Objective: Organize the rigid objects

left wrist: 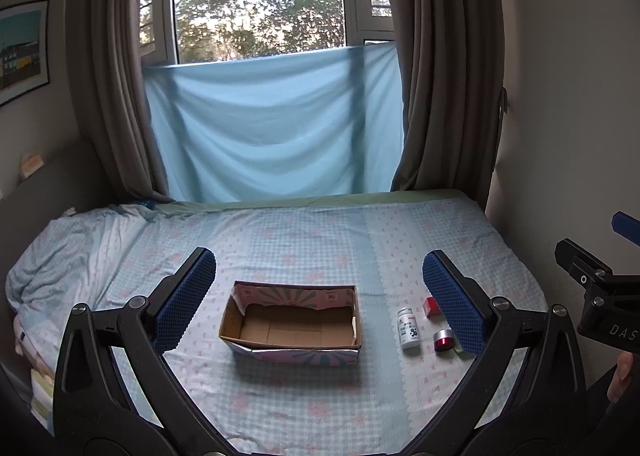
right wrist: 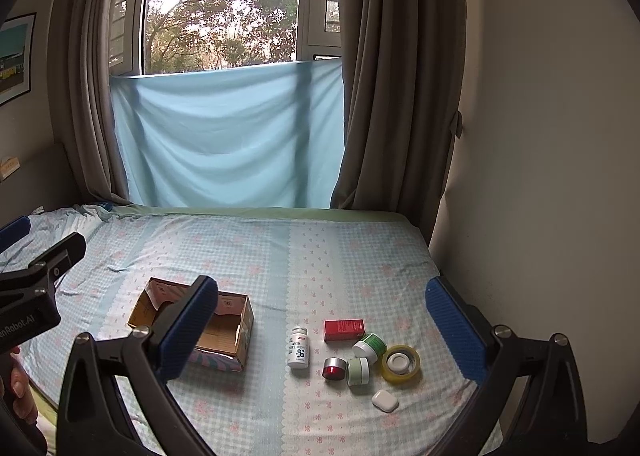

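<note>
An open, empty cardboard box point(left wrist: 294, 326) point(right wrist: 224, 330) sits on the bed. To its right lie a white pill bottle point(right wrist: 298, 347) point(left wrist: 408, 329), a red carton point(right wrist: 344, 330), a red-and-silver tin point(right wrist: 334, 368) point(left wrist: 443, 340), two green-and-white jars point(right wrist: 370, 346) point(right wrist: 358, 371), a yellow tape roll point(right wrist: 401, 363) and a small white case point(right wrist: 385, 400). My left gripper point(left wrist: 318, 304) is open and empty above the bed, framing the box. My right gripper point(right wrist: 322, 330) is open and empty above the small objects.
The bed sheet point(right wrist: 312, 256) is checked blue with pink flowers. Crumpled bedding point(left wrist: 60, 264) lies at the left. A wall point(right wrist: 540, 176) runs along the bed's right side. Curtains point(right wrist: 392, 96) and a blue cloth point(right wrist: 224, 136) hang behind.
</note>
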Tool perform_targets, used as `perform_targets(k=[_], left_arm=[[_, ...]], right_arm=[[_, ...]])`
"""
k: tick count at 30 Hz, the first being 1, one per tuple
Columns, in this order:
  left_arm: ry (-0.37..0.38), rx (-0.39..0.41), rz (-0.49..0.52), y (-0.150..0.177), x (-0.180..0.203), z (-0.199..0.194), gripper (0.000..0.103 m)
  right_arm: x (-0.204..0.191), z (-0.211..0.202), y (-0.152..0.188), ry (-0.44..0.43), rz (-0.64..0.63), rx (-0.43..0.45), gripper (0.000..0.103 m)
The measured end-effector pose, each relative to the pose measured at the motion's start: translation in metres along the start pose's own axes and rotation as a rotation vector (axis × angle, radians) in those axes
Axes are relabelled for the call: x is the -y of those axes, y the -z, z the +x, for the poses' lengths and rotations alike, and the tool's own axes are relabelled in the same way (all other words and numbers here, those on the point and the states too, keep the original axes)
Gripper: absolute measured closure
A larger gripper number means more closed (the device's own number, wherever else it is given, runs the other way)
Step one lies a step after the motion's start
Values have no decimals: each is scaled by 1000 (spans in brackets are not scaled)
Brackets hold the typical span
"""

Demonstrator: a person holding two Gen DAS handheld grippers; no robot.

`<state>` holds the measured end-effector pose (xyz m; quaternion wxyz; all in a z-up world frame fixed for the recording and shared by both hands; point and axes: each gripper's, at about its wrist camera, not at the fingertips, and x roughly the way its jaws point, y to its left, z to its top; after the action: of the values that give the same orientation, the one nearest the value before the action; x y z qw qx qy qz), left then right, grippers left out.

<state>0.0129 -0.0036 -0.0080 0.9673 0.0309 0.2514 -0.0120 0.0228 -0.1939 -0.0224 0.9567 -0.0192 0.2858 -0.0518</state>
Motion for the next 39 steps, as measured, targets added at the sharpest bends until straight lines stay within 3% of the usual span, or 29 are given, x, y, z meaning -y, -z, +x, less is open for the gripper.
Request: perform_targets(k=[30,39], left_arm=[[17,-13,-29,-1,-1,-3,0],[10,-23,-33,1,-4,-3,0]], right_arm=[[7,-11,8,0,20,43,0],[5,-8,8,-10,14,21,0]])
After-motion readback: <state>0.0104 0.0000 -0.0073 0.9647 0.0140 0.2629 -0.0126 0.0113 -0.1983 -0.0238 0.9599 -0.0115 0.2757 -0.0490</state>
